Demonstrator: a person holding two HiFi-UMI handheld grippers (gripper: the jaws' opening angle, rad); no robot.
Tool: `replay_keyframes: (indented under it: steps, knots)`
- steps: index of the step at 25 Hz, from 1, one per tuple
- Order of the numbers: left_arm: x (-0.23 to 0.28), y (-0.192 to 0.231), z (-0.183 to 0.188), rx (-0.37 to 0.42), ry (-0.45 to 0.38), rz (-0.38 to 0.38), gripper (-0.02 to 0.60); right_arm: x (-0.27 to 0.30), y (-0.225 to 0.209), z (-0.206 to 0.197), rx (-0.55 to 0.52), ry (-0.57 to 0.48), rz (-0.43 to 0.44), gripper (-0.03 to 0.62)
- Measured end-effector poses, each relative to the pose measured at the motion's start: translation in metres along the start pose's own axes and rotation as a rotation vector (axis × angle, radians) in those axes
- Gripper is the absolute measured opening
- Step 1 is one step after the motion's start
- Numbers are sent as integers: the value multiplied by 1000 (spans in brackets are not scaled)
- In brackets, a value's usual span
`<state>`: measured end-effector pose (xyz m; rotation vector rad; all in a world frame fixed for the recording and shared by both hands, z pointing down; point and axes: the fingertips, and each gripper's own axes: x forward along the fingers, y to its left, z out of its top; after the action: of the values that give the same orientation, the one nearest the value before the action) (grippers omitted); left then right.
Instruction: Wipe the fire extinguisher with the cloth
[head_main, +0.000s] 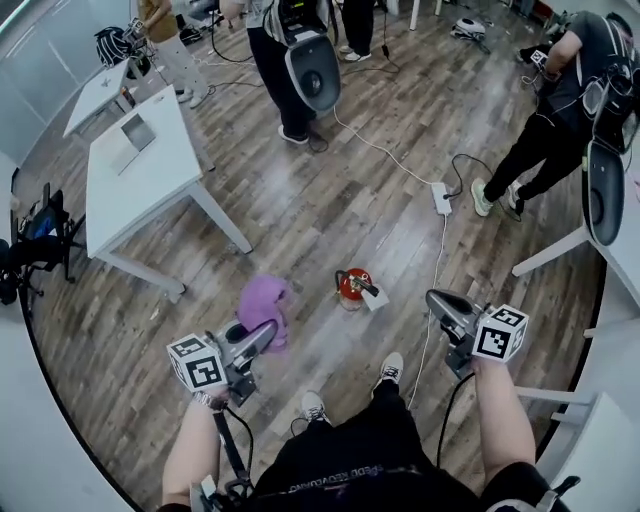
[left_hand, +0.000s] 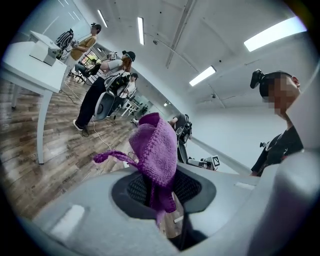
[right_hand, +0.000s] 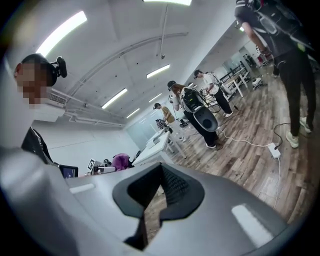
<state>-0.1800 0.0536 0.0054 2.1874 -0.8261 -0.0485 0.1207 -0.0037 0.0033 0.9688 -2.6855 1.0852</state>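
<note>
The left gripper (head_main: 262, 338) is squeezing the purple knitted cloth (head_main: 265, 305) between its jaws, and the cloth is bunching up past their tips. The right gripper (head_main: 438, 300) is holding nothing, and its jaws are sitting just a little apart. The red fire extinguisher (head_main: 352, 285) is sitting on the wooden floor (head_main: 330, 210), between the two grippers and apart from the cloth.
</note>
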Motion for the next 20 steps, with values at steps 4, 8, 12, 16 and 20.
replay_keyframes:
  steps: [4,8,12,16,20]
  knots:
    - [-40,-10,-2,9,-7,-42,83,-18,40,-24,18,-53,-58,3]
    - [-81,-20,-21,16,3,-68,81,-36,85,-58,29,-72,-116,3]
    - [-108,-27,-41,10,10,-82,81,-51,116,-87,29,-72,-161,3]
    - [-113,-41,-56,-5,14,-101,81,-65,135,-102,41,-95,-177,3]
    - [-105,-62,-68,-2,21,-112,81,-75,156,-119,53,-88,-166,3]
